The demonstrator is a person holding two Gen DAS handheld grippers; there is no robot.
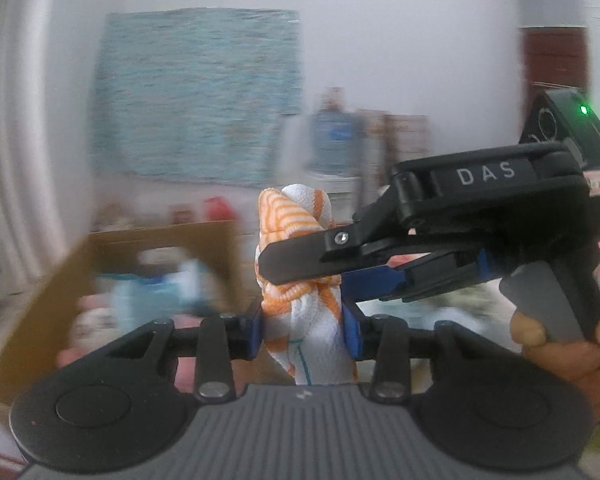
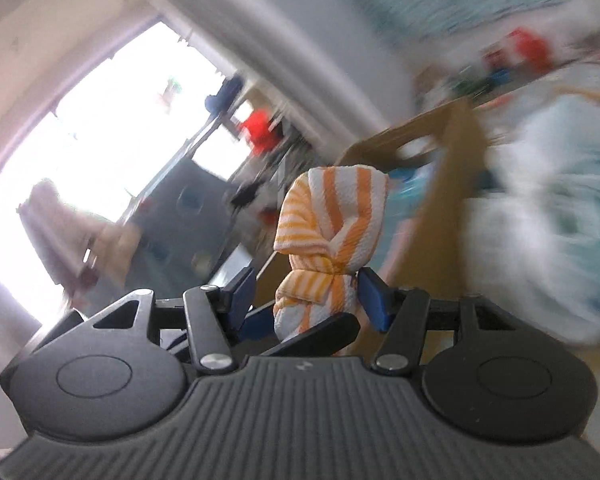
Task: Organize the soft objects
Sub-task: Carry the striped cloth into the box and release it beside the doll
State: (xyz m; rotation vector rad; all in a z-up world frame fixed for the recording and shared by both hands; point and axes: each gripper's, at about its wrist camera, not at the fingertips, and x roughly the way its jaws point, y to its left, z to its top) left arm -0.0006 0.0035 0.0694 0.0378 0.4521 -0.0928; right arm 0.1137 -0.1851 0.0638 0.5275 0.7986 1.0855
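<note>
An orange-and-white striped cloth [image 1: 304,320], rolled and bunched, is held up in the air by both grippers. My left gripper [image 1: 304,332] is shut on its lower part, blue pads pressing either side. My right gripper [image 1: 300,276] reaches in from the right, held by a hand [image 1: 560,344], and is shut across the cloth's middle, just above the left one. In the right wrist view the cloth [image 2: 332,216] stands upright between the right gripper [image 2: 312,300] pads, cinched at the pinch. A black finger of the left gripper [image 2: 320,332] crosses below it.
An open cardboard box [image 1: 52,284] with blurred soft items inside lies behind and left of the cloth; its wall [image 2: 452,168] shows in the right wrist view, beside pale soft fabric [image 2: 548,216]. A teal hanging [image 1: 196,96] covers the far wall. A person [image 1: 332,136] stands in the background.
</note>
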